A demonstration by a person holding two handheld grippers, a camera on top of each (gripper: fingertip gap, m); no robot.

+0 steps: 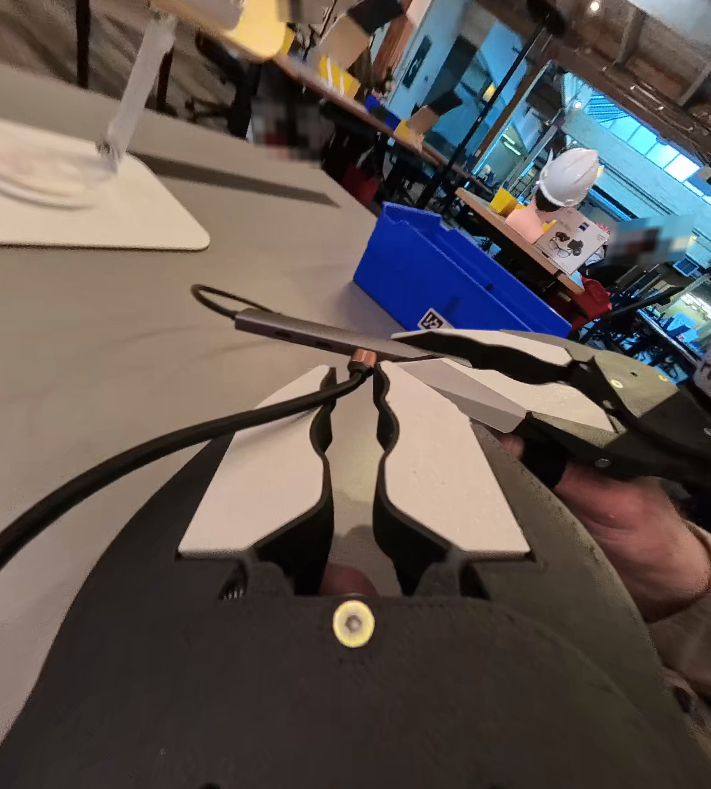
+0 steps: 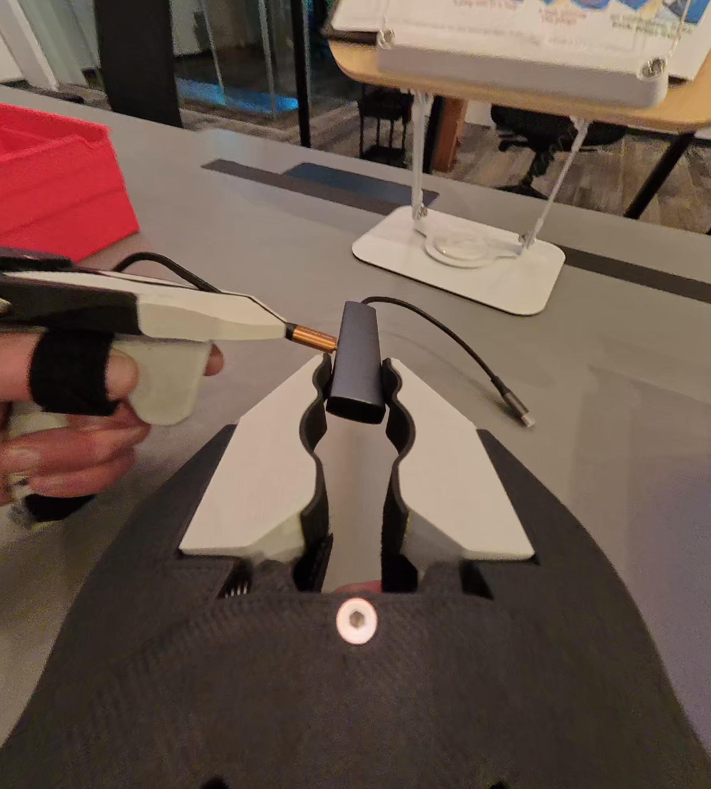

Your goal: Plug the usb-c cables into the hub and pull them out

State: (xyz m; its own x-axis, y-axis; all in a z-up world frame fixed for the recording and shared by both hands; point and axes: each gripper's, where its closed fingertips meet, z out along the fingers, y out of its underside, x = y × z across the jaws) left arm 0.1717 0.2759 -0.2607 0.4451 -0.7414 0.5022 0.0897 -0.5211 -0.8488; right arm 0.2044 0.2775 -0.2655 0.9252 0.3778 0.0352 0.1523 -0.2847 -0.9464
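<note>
Presently I hold the hub (image 2: 356, 363) in the right gripper (image 2: 356, 380); its jaws are closed on the hub's near end, at centre frame in the right wrist view; the hub's long axis runs away from me along the fingers, and its own thin tail cable (image 2: 452, 337) trails off to the right onto the grey table (image 2: 601, 427).

In the left wrist view I see the left gripper (image 1: 354, 375) with its jaws drawn in on the black cable (image 1: 153, 448) just behind the copper-coloured plug (image 1: 361, 357); the plug sits at the fingertips, centre frame, and its nose touches the hub's side face; I cannot tell how deep it is seated.

The controlling relation is this: the plug's axis lies across the hub's long axis, roughly square to it; in the right wrist view the plug enters from the left of the frame; the two free ports (image 1: 302, 339) lie farther along the hub, toward the upper left of the left wrist view.

I judge that any push or pull must follow the plug's axis, with the right gripper bracing the hub against it; a skewed pull would risk levering the connector.
</note>
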